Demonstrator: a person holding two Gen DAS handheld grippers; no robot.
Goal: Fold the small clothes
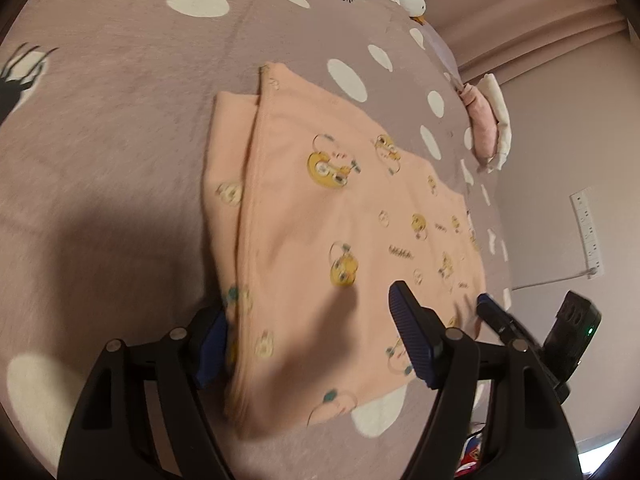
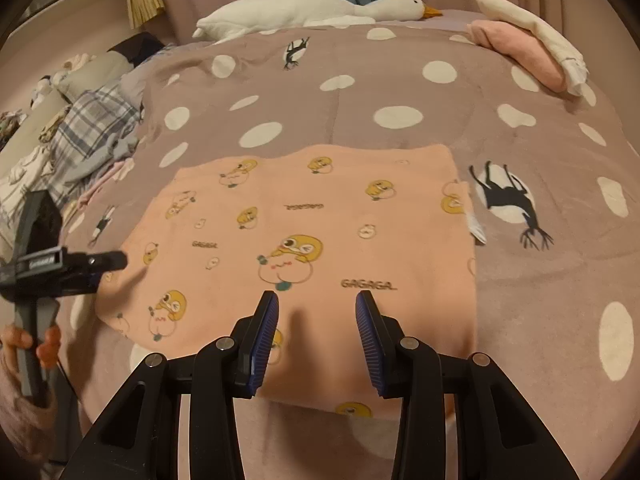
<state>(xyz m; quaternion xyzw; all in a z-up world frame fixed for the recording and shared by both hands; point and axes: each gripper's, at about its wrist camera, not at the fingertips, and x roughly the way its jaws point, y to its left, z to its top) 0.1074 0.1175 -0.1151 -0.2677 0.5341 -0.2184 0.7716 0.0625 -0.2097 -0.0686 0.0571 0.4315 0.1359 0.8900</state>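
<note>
A peach garment printed with yellow cartoon ducks lies folded flat on the bed's mauve blanket, which carries white dots and black animal figures. The right gripper hangs over the garment's near edge, its jaws parted with nothing between them. The left gripper, held by a hand at the garment's left side, has its jaws spread wide above the cloth, gripping nothing. At the far side of the bed rest a white plush goose and, far right, a pink and white folded pile.
</note>
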